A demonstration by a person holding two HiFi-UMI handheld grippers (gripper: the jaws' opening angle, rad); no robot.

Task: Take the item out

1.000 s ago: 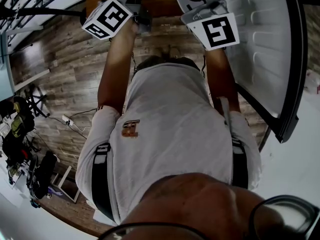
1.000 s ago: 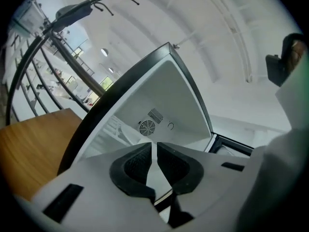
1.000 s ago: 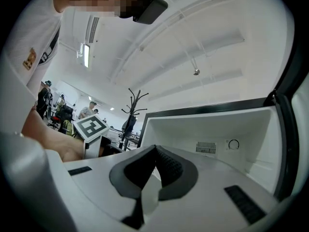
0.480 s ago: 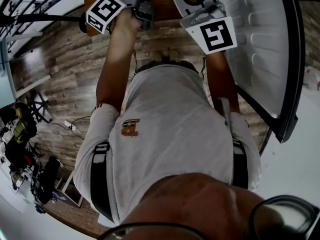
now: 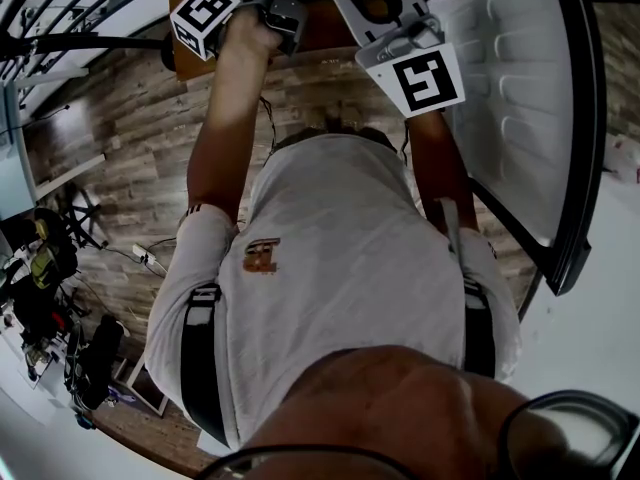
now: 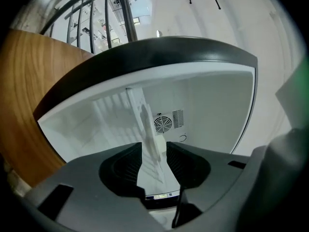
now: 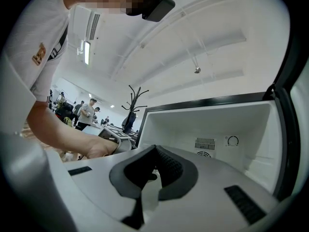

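Note:
The small fridge (image 7: 203, 122) stands open in front of me, white inside, and I see no item in the part that shows. Its door (image 5: 510, 98) hangs open at the right in the head view. My left gripper (image 6: 154, 151) points into the cavity, rolled on its side. Its jaws have just been opening and stand apart with nothing between them; a white shelf (image 6: 145, 120) and a round fan vent (image 6: 163, 124) show past them. My right gripper (image 7: 154, 151) is held level before the fridge, its jaw tips meeting on nothing. The head view shows only the marker cubes (image 5: 205, 13) (image 5: 425, 78).
A wooden panel (image 6: 24, 105) borders the fridge on the left gripper's side. The wood-plank floor (image 5: 120, 168) lies below, with cables and bags (image 5: 40, 298) at the left. A thermostat dial (image 7: 233, 140) sits on the fridge's back wall. People stand far behind (image 7: 87, 112).
In the head view the left hand and its marker cube have moved up the picture towards the fridge and rolled. The right gripper has barely shifted.

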